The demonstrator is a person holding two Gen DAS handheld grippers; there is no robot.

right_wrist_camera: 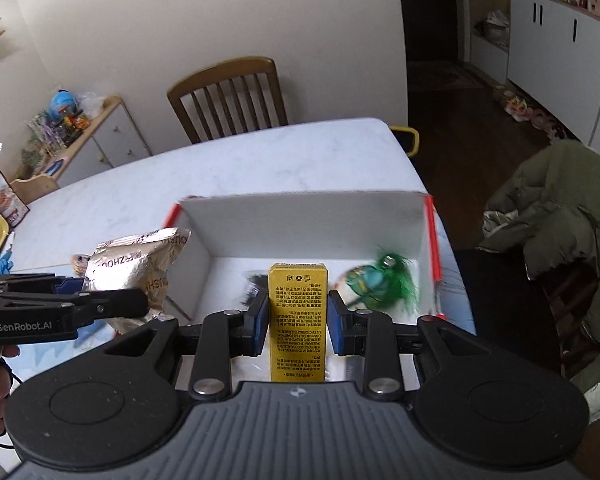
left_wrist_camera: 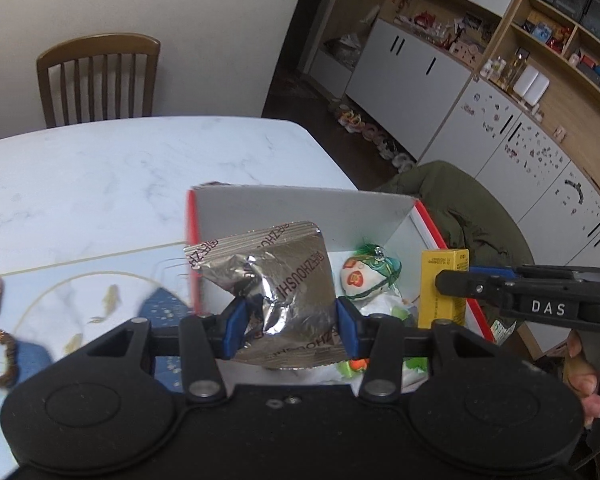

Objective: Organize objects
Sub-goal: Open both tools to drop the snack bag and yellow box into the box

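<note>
My left gripper [left_wrist_camera: 288, 320] clamps a silver foil packet [left_wrist_camera: 276, 276] above the red-edged box [right_wrist_camera: 308, 216], while my right gripper [right_wrist_camera: 298, 324] seems closed on an upright yellow carton [right_wrist_camera: 297, 320].

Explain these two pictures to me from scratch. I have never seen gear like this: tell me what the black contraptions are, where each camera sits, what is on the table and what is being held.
No robot here: a person holds two hand-operated grippers, each with a camera looking along its fingers. In the left gripper's picture, the left gripper pinches a crumpled silver foil packet. In the right gripper's picture, the right gripper clasps an upright yellow carton. Both hover at a white box with red edges on a marble table. A small doll with green hair lies in the box. A wooden chair stands behind.
</note>
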